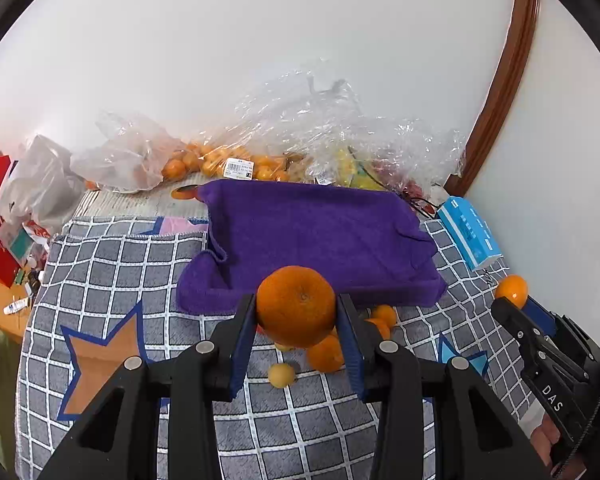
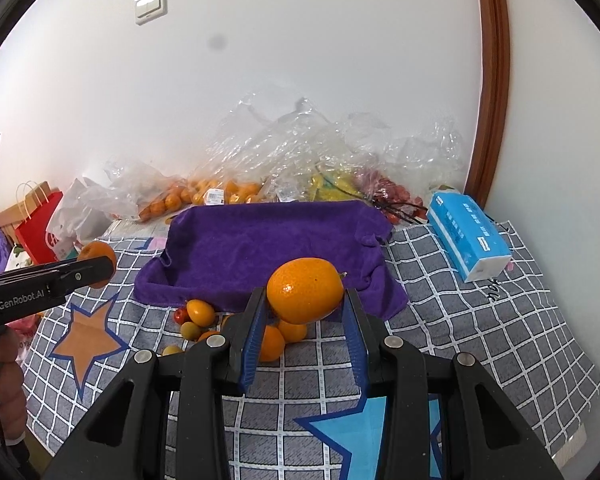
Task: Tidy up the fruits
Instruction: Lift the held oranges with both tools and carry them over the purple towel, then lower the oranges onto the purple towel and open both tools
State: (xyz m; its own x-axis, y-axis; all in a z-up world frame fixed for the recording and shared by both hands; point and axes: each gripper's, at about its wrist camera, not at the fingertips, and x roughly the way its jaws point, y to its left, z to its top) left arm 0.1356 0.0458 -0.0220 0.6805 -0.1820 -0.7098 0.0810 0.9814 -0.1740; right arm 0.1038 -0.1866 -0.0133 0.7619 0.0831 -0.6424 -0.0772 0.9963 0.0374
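Basically both tongs are loaded: the left tongs (image 1: pixel 296 316) are closed on a big orange (image 1: pixel 296 306), the blue pads pressing its two sides, and the right tongs (image 2: pixel 305 298) are clamped the same way on a second orange (image 2: pixel 305 290), jaws only as wide as the fruit. Each orange sits up at the fingertips, lifted clear of the checked cloth (image 1: pixel 120 280) covering the surface below, probably so it can be carried over without dragging on the loose fruit. Both point forward and down at the purple towel (image 1: pixel 320 240), which is draped into a shallow tray shape with raised edges just beyond the fingertips; my read is that it is the drop spot, and it looks empty so far. Small loose fruit (image 2: pixel 200 312) lies in a cluster on the checked cloth right at the near edge of the towel, under and between the two tongs — oranges, a yellow-green one, a red one — likely the pile waiting to be sorted. Along the wall sit clear plastic bags (image 1: pixel 300 128) with more oranges, something yellow and red fruit, apparently the supply. A blue tissue pack (image 2: pixel 468 236) lies to the right of the towel, not in the way. Next move is probably to reach over the towel rim and release.
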